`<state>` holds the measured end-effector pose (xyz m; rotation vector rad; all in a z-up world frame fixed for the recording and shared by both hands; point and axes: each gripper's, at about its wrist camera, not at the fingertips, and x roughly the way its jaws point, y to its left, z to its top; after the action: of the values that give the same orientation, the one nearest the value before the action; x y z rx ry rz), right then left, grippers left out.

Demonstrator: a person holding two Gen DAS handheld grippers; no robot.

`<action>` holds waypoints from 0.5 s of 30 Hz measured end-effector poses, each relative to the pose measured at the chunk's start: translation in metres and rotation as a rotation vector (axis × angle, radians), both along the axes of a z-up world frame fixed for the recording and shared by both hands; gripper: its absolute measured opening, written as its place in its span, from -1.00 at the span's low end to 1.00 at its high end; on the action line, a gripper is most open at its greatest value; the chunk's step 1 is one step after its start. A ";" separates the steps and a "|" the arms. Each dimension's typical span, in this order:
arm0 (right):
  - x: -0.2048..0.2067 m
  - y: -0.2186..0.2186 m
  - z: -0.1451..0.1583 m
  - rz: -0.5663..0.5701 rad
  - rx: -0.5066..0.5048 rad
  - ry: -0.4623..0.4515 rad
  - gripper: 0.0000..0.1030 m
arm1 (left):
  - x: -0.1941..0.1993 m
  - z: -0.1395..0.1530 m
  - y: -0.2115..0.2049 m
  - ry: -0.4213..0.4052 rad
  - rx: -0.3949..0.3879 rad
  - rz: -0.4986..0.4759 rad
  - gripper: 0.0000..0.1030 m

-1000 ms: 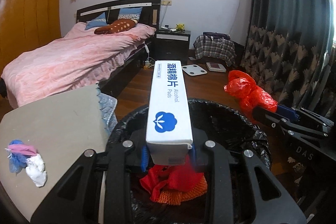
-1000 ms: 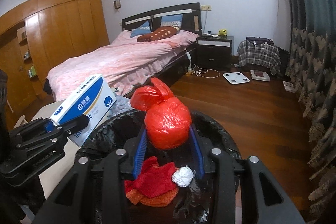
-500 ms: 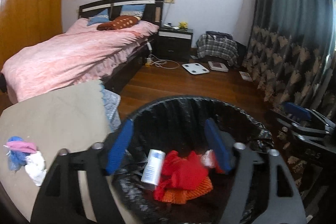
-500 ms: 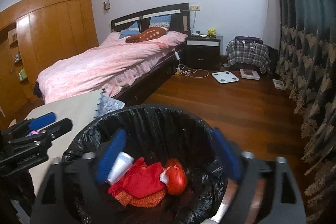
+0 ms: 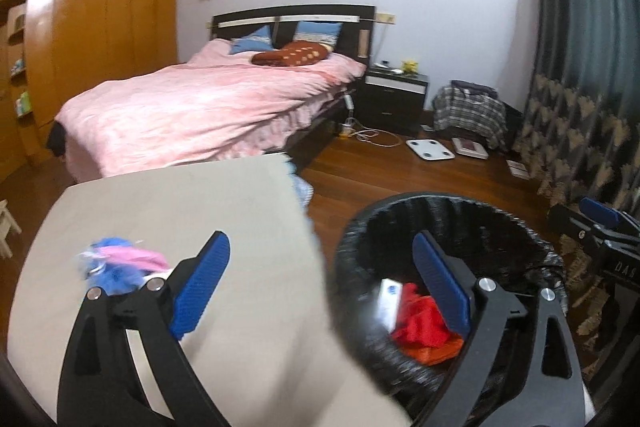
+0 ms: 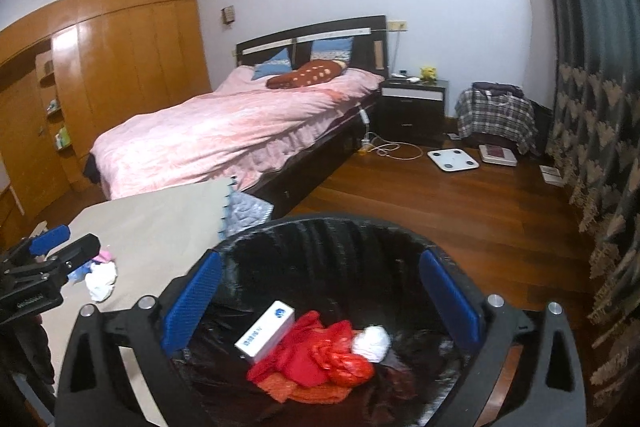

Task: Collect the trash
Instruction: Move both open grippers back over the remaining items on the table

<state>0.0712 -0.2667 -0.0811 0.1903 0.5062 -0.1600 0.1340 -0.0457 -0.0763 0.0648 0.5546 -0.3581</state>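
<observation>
Two hand-held grippers: the left hand-held gripper (image 5: pixel 320 279) and the right hand-held gripper (image 6: pixel 320 299). One bin (image 6: pixel 320 227) lined with a black bag, holding one white box (image 6: pixel 264 333), one red plastic bag (image 6: pixel 344 361), one red mesh (image 6: pixel 304 391) and one white wad (image 6: pixel 370 343). One desk (image 5: pixel 180 211) carrying one small clump of crumpled scraps (image 5: pixel 116 263). One bed (image 6: pixel 224 135). One nightstand (image 6: pixel 414 107). Two flat scales (image 6: pixel 453 159) lie on the floor.

Beige table (image 5: pixel 208 211) carries crumpled blue, pink and white scraps (image 5: pixel 116 263) (near its left edge); bin (image 6: pixel 320 227) stands beside it.
</observation>
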 end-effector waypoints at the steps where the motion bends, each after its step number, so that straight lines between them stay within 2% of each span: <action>1: 0.003 0.007 0.001 0.014 -0.002 -0.002 0.88 | -0.001 0.000 0.008 -0.002 0.004 0.016 0.75; 15: 0.042 0.091 0.000 0.194 -0.028 0.009 0.88 | -0.003 -0.002 0.106 -0.005 0.035 0.214 0.75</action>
<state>0.1133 -0.1761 -0.0811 0.1123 0.5281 0.0212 0.1313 0.0599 -0.0786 0.0391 0.5575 -0.1401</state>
